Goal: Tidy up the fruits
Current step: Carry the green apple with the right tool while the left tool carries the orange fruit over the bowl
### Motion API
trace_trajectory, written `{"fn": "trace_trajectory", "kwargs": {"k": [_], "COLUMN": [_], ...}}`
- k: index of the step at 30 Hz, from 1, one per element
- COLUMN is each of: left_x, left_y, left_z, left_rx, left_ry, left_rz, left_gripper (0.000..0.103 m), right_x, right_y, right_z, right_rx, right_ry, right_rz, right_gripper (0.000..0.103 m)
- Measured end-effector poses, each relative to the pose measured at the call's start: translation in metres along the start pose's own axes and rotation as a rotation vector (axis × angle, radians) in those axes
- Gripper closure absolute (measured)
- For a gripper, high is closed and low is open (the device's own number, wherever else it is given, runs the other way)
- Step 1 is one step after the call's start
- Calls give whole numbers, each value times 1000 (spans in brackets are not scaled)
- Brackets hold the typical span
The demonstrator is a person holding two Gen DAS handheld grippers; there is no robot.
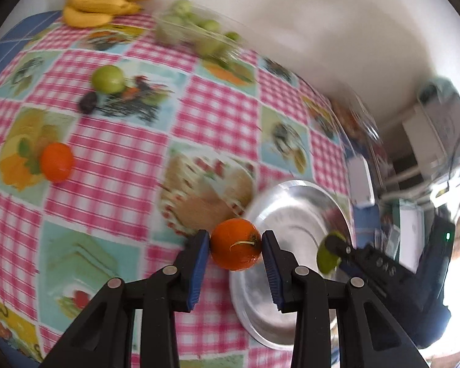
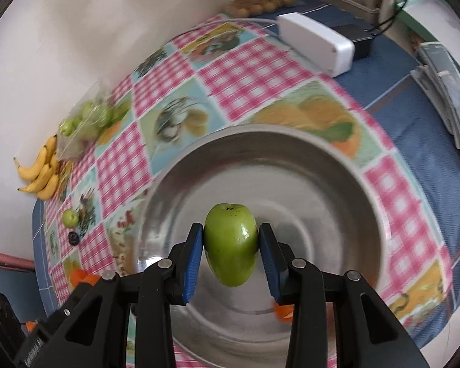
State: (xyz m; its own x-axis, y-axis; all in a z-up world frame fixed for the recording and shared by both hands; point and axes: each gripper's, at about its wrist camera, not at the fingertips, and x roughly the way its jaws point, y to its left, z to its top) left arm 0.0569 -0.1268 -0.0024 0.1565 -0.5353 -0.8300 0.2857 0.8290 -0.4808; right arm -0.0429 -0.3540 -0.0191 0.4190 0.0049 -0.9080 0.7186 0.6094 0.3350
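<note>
My left gripper [image 1: 235, 256] is shut on an orange [image 1: 235, 243], held in the air at the near-left rim of a steel bowl [image 1: 291, 211]. In the right wrist view my right gripper [image 2: 231, 253] is shut on a green fruit [image 2: 231, 245], hanging over the inside of the steel bowl [image 2: 337, 190]. The right gripper [image 1: 332, 250] with its green fruit [image 1: 325, 259] also shows in the left wrist view, over the bowl's right side. On the cloth lie a second orange [image 1: 57, 162], a loose green fruit [image 1: 108, 78] and a small dark fruit [image 1: 87, 103].
A bunch of bananas [image 1: 98, 0] lies at the far edge by the wall. Beside it a clear bag of green fruits [image 1: 196, 30] rests on the checked cloth [image 1: 113, 159]. A white box [image 2: 317, 43], a black adapter [image 2: 357, 40] and a pack of small orange fruits [image 2: 260, 3] sit beyond the bowl.
</note>
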Motion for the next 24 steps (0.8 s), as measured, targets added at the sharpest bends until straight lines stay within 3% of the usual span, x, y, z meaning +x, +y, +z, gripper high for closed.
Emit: {"fn": "trace_trajectory", "kwargs": {"k": [4, 8, 17, 24], "left_x": [10, 25, 42, 47], "left_y": [-24, -37, -38, -38], "left_z": [-11, -23, -37, -39], "left_rx": [64, 112, 124, 123], "left_ry": [45, 90, 161, 179], "left_rz": [-22, 2, 26, 30], "left_gripper": [65, 65, 65, 65], "right_x": [-10, -14, 13, 8], "right_y": [-11, -18, -15, -10], "right_z": [3, 4, -4, -3], "right_rx": [8, 12, 3, -11], "right_ry": [-20, -20, 68, 49], "right_rz": [-21, -32, -31, -26], "right_gripper": [64, 64, 64, 64]}}
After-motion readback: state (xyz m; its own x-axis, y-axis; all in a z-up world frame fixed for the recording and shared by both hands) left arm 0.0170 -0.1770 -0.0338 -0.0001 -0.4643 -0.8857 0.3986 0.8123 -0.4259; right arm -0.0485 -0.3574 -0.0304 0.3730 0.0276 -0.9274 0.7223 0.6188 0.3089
